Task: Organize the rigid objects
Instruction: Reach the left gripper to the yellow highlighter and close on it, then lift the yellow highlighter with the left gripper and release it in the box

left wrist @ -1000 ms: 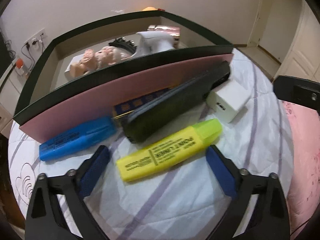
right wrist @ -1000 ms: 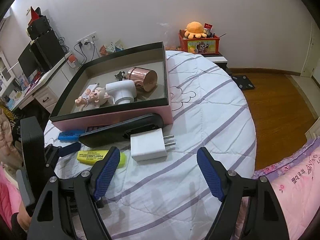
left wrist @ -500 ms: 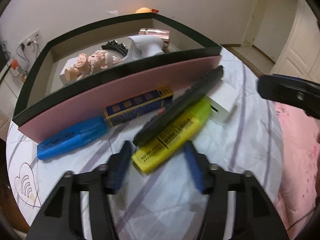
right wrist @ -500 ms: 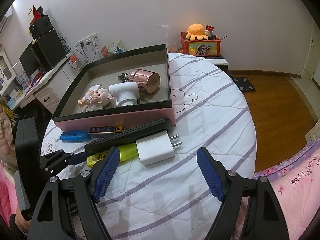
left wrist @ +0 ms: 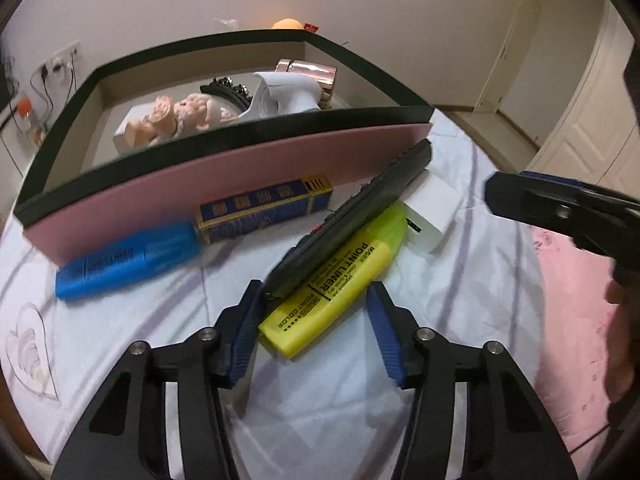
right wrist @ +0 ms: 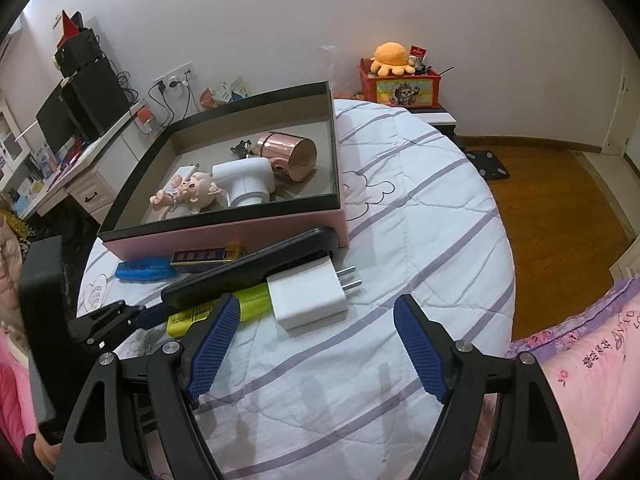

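A yellow highlighter [left wrist: 336, 284] lies on the striped bedcover, with a black remote [left wrist: 360, 216] leaning on edge along its left side. My left gripper [left wrist: 314, 312] straddles the highlighter's near end and the remote's tip. Its jaws are closing: the left pad touches the remote's tip and a small gap shows at the right pad. A white charger [right wrist: 308, 296] sits just ahead of my right gripper [right wrist: 316, 336], which hangs open over the cover with nothing between its fingers. A blue highlighter [left wrist: 128, 260] and a dark blue box [left wrist: 264, 206] lie against the pink box [left wrist: 224, 176].
The black-rimmed pink box [right wrist: 224, 236] holds a doll [right wrist: 188, 194], a white device [right wrist: 246, 180] and a copper cup [right wrist: 290, 156]. A desk with a monitor [right wrist: 56, 120] stands at left, a toy crate [right wrist: 404, 86] at the back, wooden floor [right wrist: 560, 208] at right.
My left gripper's jaws have narrowed around the yellow highlighter's near end. The remote tipped up on edge and uncovered the dark blue box. The right gripper has not moved.
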`<state>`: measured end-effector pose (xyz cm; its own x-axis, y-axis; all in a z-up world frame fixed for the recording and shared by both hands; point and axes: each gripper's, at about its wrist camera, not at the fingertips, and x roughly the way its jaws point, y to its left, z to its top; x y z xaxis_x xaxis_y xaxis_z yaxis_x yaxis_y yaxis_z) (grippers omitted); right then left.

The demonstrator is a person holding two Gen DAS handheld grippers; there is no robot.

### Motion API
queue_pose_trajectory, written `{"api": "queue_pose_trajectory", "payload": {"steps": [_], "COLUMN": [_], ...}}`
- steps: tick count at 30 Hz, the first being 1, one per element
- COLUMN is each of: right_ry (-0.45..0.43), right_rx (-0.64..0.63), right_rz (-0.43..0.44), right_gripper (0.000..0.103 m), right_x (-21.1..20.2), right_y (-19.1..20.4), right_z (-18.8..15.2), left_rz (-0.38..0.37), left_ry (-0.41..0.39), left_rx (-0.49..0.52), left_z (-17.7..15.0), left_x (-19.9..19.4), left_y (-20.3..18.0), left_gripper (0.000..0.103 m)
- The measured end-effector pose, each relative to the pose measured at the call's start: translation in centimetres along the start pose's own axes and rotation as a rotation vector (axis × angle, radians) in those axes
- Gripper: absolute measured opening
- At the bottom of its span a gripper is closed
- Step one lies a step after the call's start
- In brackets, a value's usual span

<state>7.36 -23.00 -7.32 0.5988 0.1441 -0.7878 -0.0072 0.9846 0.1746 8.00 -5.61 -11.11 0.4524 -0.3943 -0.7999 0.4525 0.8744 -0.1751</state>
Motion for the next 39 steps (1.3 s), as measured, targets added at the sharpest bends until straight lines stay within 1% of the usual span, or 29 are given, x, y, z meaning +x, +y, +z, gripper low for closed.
{"api": "queue_pose_trajectory", "payload": {"steps": [4, 7, 9, 11, 12, 13, 16, 18, 19, 20, 21, 22, 25, 28, 31, 35, 39], "right_ry": [0.0, 0.002, 0.004, 0.008, 0.009, 0.009, 0.004, -0.001, -0.005, -0.007, -0.007, -0.008, -0.007, -0.009, -0.005, -0.003, 0.0], "right_rx": [-0.002, 0.003, 0.007, 0.006, 0.004, 0.001, -0.014, -0.018, -0.016, -0.012, -0.009, -0.005, 0.001, -0.003, -0.01, -0.017, -0.022], "right_rz": [-0.001, -0.004, -0.001, 0.002, 0.005, 0.008, 0.012, 0.01, 0.006, 0.004, 0.002, -0.001, -0.004, -0.001, 0.001, 0.005, 0.01], "right_gripper": [0.081, 0.081, 0.081, 0.081, 0.081, 0.081, 0.081, 0.081, 0.081, 0.081, 0.081, 0.081, 0.081, 0.081, 0.081, 0.081, 0.081], "right_x": [0.0, 0.0, 0.0, 0.2, 0.2, 0.2, 0.0, -0.3, -0.4, -0.5, -0.5, -0.5, -0.5, -0.5, -0.4, -0.4, -0.2], "right_y": [0.0, -0.1, -0.2, -0.1, 0.1, 0.2, 0.7, 0.9, 0.8, 0.7, 0.5, 0.4, 0.2, 0.3, 0.4, 0.7, 1.0], "right_z": [0.0, 0.0, 0.0, -0.1, -0.1, -0.2, -0.2, -0.2, -0.2, -0.2, -0.2, -0.2, -0.2, -0.2, -0.2, -0.1, 0.0], "left_rz": [0.004, 0.025, 0.036, 0.061, 0.078, 0.086, 0.094, 0.109, 0.113, 0.115, 0.118, 0.1, 0.057, 0.058, 0.057, 0.079, 0.116], "left_ry": [-0.002, -0.002, -0.003, -0.005, -0.009, -0.017, -0.023, -0.024, -0.025, -0.025, -0.027, -0.024, -0.014, -0.015, -0.017, -0.024, -0.057], "left_rx": [-0.024, -0.039, -0.038, -0.031, -0.015, -0.002, 0.007, 0.028, 0.038, 0.044, 0.046, 0.037, 0.004, -0.004, -0.036, -0.071, -0.118], "left_z": [-1.3, -2.1, -2.1, -1.7, -1.7, -1.4, -0.7, -0.4, -0.4, -0.4, -0.4, -0.2, -0.3, -1.1, -1.7, -2.2, -2.6], "left_x": [-1.2, -1.9, -1.9, -1.4, -1.2, -0.9, 0.0, 0.5, 0.7, 0.8, 0.7, 0.6, 0.0, -0.6, -1.4, -2.5, -4.6], "left_y": [0.0, 0.1, 0.0, -0.2, -0.3, -0.5, -0.9, -1.5, -1.7, -1.7, -1.8, -1.6, -0.8, -0.7, 0.0, 0.9, 2.1], "left_gripper": [0.044, 0.038, 0.038, 0.042, 0.046, 0.054, 0.067, 0.071, 0.071, 0.068, 0.05, 0.039, 0.031, 0.027, 0.026, 0.026, 0.026]}}
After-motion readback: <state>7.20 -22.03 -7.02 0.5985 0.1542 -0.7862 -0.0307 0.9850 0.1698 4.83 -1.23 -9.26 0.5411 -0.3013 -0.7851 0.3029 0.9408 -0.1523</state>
